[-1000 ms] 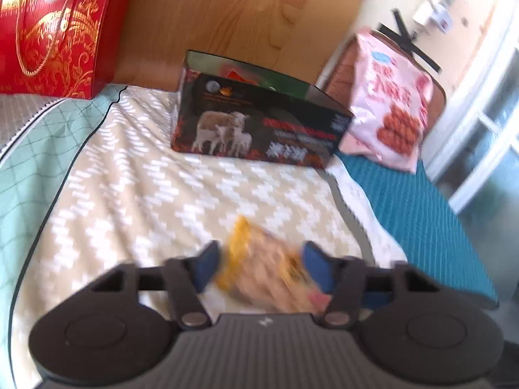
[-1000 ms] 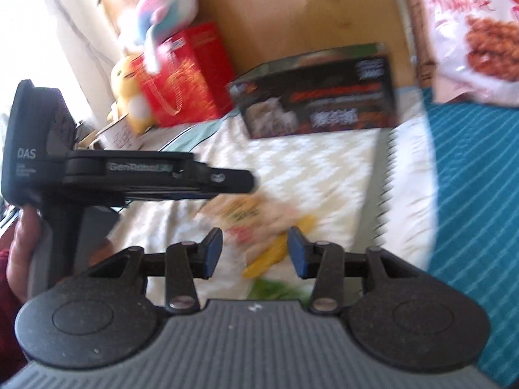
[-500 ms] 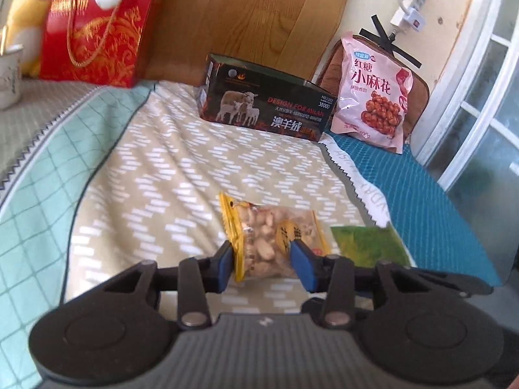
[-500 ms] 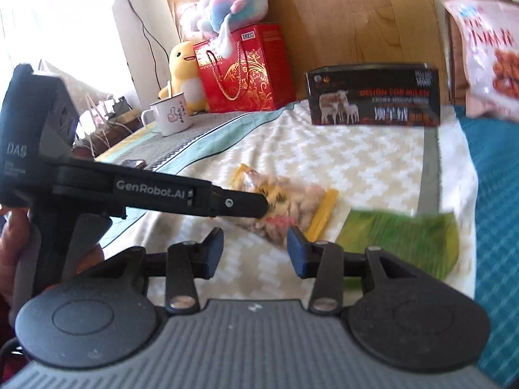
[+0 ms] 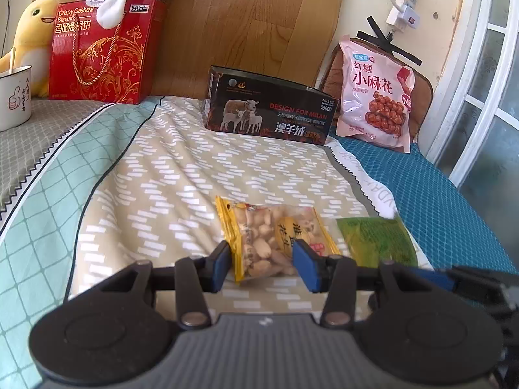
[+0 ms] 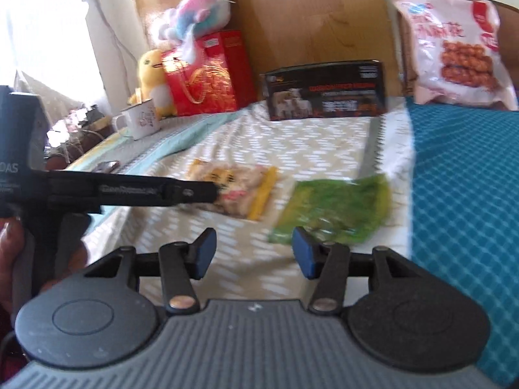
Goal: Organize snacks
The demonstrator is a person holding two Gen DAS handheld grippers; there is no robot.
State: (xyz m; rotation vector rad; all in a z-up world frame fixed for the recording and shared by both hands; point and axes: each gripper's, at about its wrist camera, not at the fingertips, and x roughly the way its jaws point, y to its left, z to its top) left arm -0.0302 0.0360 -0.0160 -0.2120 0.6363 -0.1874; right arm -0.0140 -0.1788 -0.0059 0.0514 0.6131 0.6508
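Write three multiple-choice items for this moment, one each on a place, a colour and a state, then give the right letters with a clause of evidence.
1. Where does the pink snack bag stand?
A. Upright at the back, on the teal cover beside the black box
B. Flat on the beige chevron cloth, under the mug
C. Inside the red gift box

2. What colour is the flat packet lying next to the peanut packet?
A. Red
B. Green
C. Blue

3. What is the state of the left gripper?
A. Wide open above bare cloth
B. Closed on the mug's handle
C. Around the peanut packet, a blue pad at each side

Answers: 1 A, it leans upright beside the box's end; 2 B, both views show it green; 3 C, the packet sits between the pads.
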